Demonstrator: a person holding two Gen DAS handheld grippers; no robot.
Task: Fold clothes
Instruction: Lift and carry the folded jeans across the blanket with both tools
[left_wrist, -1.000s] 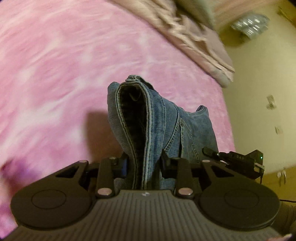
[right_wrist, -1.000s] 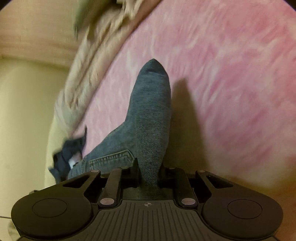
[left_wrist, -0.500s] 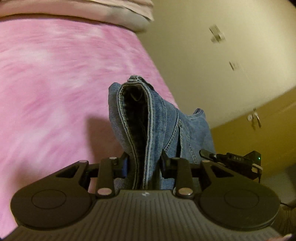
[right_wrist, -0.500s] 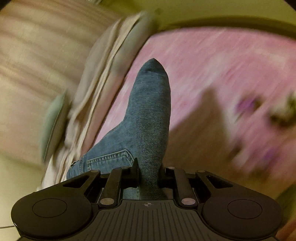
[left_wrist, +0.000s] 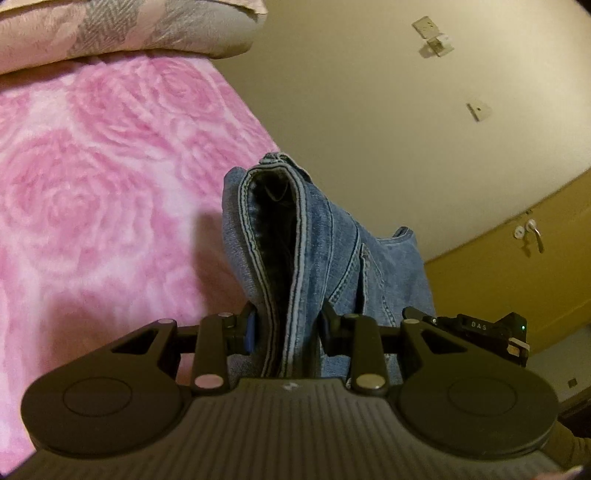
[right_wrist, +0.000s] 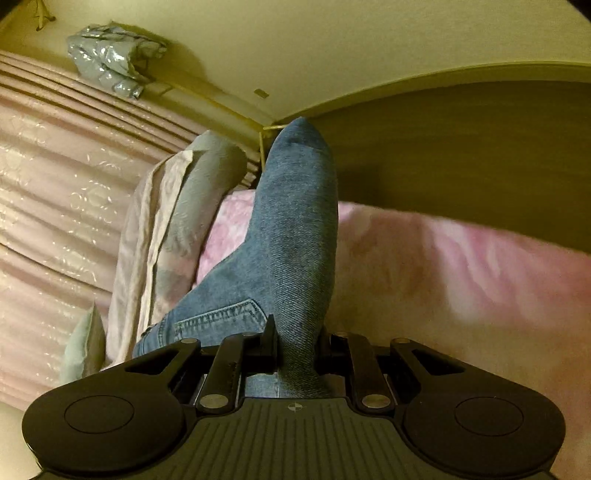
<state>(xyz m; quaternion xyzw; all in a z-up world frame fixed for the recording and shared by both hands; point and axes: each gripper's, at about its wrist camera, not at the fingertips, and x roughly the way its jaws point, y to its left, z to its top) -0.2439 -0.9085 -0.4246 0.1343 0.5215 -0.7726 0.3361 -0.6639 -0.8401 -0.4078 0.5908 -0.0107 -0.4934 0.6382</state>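
Note:
A pair of blue jeans hangs between both grippers above a pink rose-patterned blanket. My left gripper is shut on a thick stitched fold of the jeans, whose seamed edge stands up in front of the camera. In the right wrist view my right gripper is shut on another bunched fold of the jeans; a back pocket shows to the left of it. The fingertips of both grippers are hidden in denim.
A grey-and-pink pillow lies at the blanket's far edge by a cream wall. A yellow cupboard door with a handle is at right. In the right wrist view, pink curtains, pillows and a dark wooden headboard.
Both hands have swung sideways across the bed with the jeans held. The left view now faces the wall and cupboard, the right view the curtains and headboard. Both grips are unchanged.

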